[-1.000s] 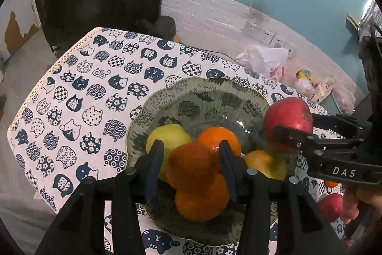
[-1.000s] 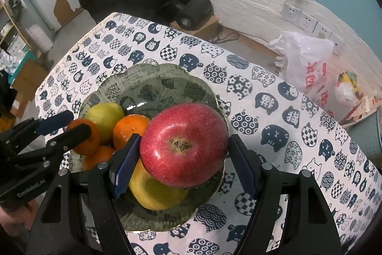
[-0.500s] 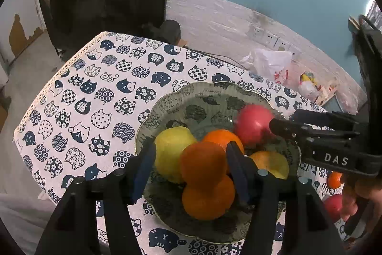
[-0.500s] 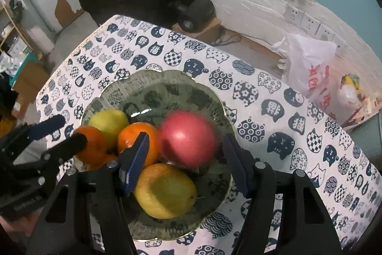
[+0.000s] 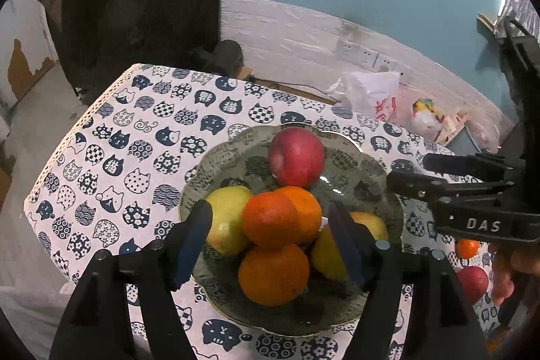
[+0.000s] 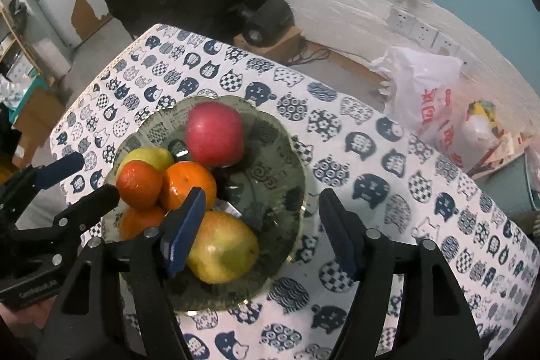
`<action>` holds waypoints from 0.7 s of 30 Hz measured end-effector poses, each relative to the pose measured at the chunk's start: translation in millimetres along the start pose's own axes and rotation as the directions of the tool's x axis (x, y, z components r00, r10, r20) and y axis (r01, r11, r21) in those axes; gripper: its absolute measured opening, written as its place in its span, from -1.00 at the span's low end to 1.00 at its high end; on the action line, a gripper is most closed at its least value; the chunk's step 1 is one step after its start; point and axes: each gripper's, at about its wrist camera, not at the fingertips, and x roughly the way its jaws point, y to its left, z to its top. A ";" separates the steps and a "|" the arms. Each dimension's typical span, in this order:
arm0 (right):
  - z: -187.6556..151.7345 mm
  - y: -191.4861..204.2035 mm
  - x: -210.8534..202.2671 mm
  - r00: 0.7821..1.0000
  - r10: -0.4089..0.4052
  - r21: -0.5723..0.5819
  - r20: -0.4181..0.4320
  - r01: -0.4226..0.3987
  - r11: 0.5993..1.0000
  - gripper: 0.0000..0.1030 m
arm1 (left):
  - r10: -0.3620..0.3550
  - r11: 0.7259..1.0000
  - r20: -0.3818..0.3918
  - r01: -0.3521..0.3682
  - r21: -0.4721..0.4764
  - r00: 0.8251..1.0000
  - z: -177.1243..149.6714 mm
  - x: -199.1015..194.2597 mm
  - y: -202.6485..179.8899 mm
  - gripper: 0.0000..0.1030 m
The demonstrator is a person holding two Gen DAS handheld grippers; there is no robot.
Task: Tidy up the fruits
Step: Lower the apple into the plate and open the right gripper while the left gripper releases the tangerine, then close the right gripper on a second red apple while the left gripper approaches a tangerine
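Left gripper [image 5: 270, 245]: jaws opening, pads standing clear on either side of the topmost orange [image 5: 270, 220], nothing gripped; it hangs over the near side of the green patterned bowl [image 5: 371, 167]. Right gripper [image 6: 261, 225]: jaws opening, empty, nothing between the pads but the bowl's near right rim and the cloth beneath; it hangs over the bowl's right edge. Bowl contents, taken from the bowl's centre: the topmost orange rests on a second orange [image 5: 307, 208] behind it and a third orange [image 5: 273, 274] below it, toward the near rim; a yellow-green pear [image 5: 226, 218] lies against the left wall, a second yellow pear [image 6: 222, 247] against the near right wall, partly behind a gripper finger in both views; a red apple [image 6: 215, 133] sits on the far side of the bowl, touching the orange pile, loose from both grippers. The bowl stands on a white tablecloth printed with cat heads [image 5: 135, 137]. Outside the bowl, to its right on the cloth and seen past the right gripper's body in the left wrist view: a small orange fruit [image 5: 467, 248] and a second red apple [image 5: 472, 282], near a hand [image 5: 503, 279]. Beyond the table, off the bowl's far right: a white plastic bag [image 6: 422, 90] on the floor by the wall. Status, judged: six fruits are in the bowl, the apple and top orange apparently just delivered; at least the two fruits to the right remain to be gathered, and more may lie out of view.
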 end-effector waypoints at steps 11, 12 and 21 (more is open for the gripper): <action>-28.5 -24.7 -39.9 0.998 -0.058 0.046 0.009 0.058 0.997 0.52 | -0.042 0.998 0.039 0.040 0.043 0.998 -7.3 -16.4 -25.3 0.49; -32.8 -27.5 -43.8 0.998 -0.066 0.048 0.006 0.065 0.997 0.52 | -0.044 0.998 0.040 0.042 0.051 0.998 -8.1 -17.5 -28.4 0.49; -76.7 -57.2 -73.1 0.994 -0.109 0.137 -0.013 0.110 0.985 0.60 | -0.089 0.985 0.031 0.083 0.149 0.996 -26.2 -33.0 -66.9 0.50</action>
